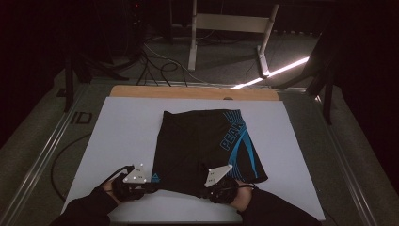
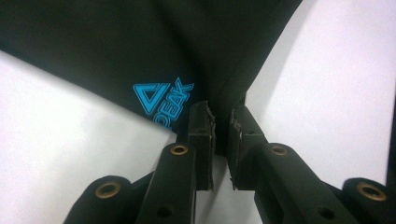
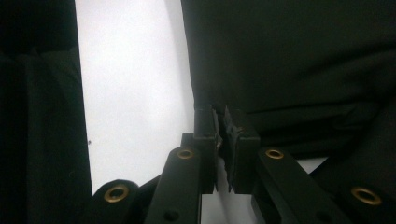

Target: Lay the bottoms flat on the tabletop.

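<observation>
A pair of black shorts (image 1: 197, 146) with blue stripes and lettering lies flat on the white mat (image 1: 122, 136). My left gripper (image 1: 151, 188) is at the shorts' near left corner, beside the small blue logo (image 2: 161, 100). In the left gripper view its jaws (image 2: 223, 116) stand a little apart, with the black corner of the shorts (image 2: 140, 42) between the pads. My right gripper (image 1: 211, 191) is at the near hem, right of centre. Its jaws (image 3: 220, 116) are nearly together and pinch the edge of the shorts (image 3: 289, 56).
The mat covers a wooden table (image 1: 188, 92) whose far edge shows. Bare mat lies to the left and right of the shorts. Cables (image 1: 155, 63) and a white frame's legs (image 1: 193, 42) stand on the floor behind the table. Dark sleeves come in at the bottom.
</observation>
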Demonstrator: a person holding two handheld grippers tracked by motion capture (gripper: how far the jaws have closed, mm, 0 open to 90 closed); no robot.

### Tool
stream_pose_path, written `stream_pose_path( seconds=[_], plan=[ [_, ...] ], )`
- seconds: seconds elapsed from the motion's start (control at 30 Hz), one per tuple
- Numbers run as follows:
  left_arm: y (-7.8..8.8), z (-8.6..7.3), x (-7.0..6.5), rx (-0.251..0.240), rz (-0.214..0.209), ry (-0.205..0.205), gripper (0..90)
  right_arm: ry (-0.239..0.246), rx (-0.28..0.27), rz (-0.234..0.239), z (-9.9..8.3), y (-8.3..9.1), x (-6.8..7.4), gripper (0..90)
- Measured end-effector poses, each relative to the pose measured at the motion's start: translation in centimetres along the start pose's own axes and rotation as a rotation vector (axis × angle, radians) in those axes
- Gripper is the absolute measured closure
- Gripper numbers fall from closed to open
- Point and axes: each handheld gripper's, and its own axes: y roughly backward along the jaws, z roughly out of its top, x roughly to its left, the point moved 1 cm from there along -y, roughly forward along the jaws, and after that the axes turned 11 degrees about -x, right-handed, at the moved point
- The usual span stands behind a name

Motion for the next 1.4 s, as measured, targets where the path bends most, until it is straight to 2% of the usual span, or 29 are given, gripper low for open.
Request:
stream_pose_path(
  seconds=[0.03, 0.07, 0.1, 0.13, 0.17, 0.23, 0.27, 0.3, 0.33, 0.4, 0.43, 0.47, 0.53, 0.6, 0.7, 0.77, 0.8, 0.83, 0.87, 0.9, 0.93, 1.03, 1.23, 1.3, 1.4],
  plan=[
    [0.0, 0.0, 0.1, -0.002, -0.006, 0.006, 80.4, 0.005, 0.001, 0.002, -0.1, 0.0, 0.0, 81.9],
    [0.0, -0.1, 0.2, -0.007, -0.014, 0.013, 79.3, -0.026, -0.001, 0.006, 0.0, 0.0, 0.2, 80.6],
    [0.0, -0.1, 0.3, -0.008, -0.023, 0.018, 77.8, 0.003, -0.005, 0.010, 0.0, 0.0, 0.1, 78.5],
    [0.0, -0.1, 0.3, -0.008, -0.023, 0.018, 76.6, 0.003, -0.005, 0.010, 0.0, 0.0, 0.1, 78.5],
    [0.0, -0.2, 0.3, -0.010, -0.037, 0.023, 71.7, -0.003, -0.020, 0.030, 0.0, 0.2, 0.3, 71.1],
    [0.1, -0.1, 0.2, -0.006, -0.037, 0.015, 66.2, -0.007, -0.029, 0.030, 0.0, 0.4, 0.4, 69.4],
    [0.1, -0.1, 0.2, -0.006, -0.037, 0.015, 66.2, 0.000, -0.044, 0.029, 0.1, 0.7, 0.4, 69.4],
    [0.1, 0.0, 0.1, -0.014, -0.029, 0.022, 57.6, -0.005, -0.081, 0.030, 0.2, 1.5, 0.3, 60.4],
    [0.3, 0.0, 0.1, -0.023, -0.025, 0.026, 55.1, -0.007, -0.100, 0.017, 0.3, 2.0, 0.2, 57.4],
    [0.7, 0.3, 0.2, -0.060, -0.022, 0.034, 49.3, -0.016, -0.144, -0.006, 0.5, 3.2, 0.0, 52.9],
    [0.7, 0.3, 0.2, -0.060, -0.022, 0.034, 46.8, -0.016, -0.144, -0.006, 0.5, 3.2, 0.0, 52.9],
    [1.2, 0.6, 0.4, -0.106, -0.013, 0.049, 43.9, -0.050, -0.178, -0.047, 0.5, 4.6, -0.2, 45.9],
    [1.7, 0.9, 0.5, -0.156, -0.010, 0.069, 40.2, -0.067, -0.212, -0.084, 0.3, 6.0, -0.7, 42.8],
    [2.1, 1.3, 0.6, -0.195, -0.001, 0.085, 34.8, -0.091, -0.242, -0.117, -0.4, 7.4, -1.4, 42.0],
    [2.4, 1.8, 0.6, -0.254, 0.002, 0.114, 26.1, -0.123, -0.256, -0.192, -1.6, 9.3, -2.5, 42.0],
    [2.4, 2.1, 0.6, -0.287, 0.006, 0.131, 15.9, -0.151, -0.267, -0.235, -2.4, 10.3, -3.2, 42.3],
    [2.4, 2.1, 0.6, -0.287, 0.006, 0.131, 15.7, -0.160, -0.262, -0.261, -2.8, 10.8, -3.5, 42.3],
    [2.5, 2.2, 0.7, -0.303, 0.009, 0.139, 15.7, -0.160, -0.262, -0.261, -2.8, 10.8, -3.5, 42.3],
    [2.5, 2.5, 0.6, -0.327, 0.036, 0.129, 14.4, -0.168, -0.269, -0.282, -3.2, 11.3, -3.8, 42.2],
    [2.5, 2.5, 0.6, -0.327, 0.036, 0.129, 9.9, -0.168, -0.269, -0.282, -3.2, 11.3, -3.8, 42.2],
    [2.5, 2.7, 0.5, -0.343, 0.059, 0.127, 7.0, -0.200, -0.305, -0.335, -4.2, 12.5, -4.3, 34.3],
    [2.5, 2.9, 0.5, -0.365, 0.078, 0.137, 4.4, -0.228, -0.351, -0.363, -5.0, 13.4, -4.9, 26.3],
    [2.4, 2.6, 0.8, -0.368, 0.095, 0.154, 3.2, -0.284, -0.391, -0.357, -6.4, 14.0, -6.1, 18.5],
    [2.5, 2.6, 0.8, -0.384, 0.100, 0.158, 2.1, -0.253, -0.373, -0.364, -6.8, 13.9, -6.3, 14.3],
    [2.5, 2.6, 0.8, -0.387, 0.104, 0.155, 1.9, -0.246, -0.397, -0.344, -7.0, 13.8, -6.3, 14.4]
  ],
)
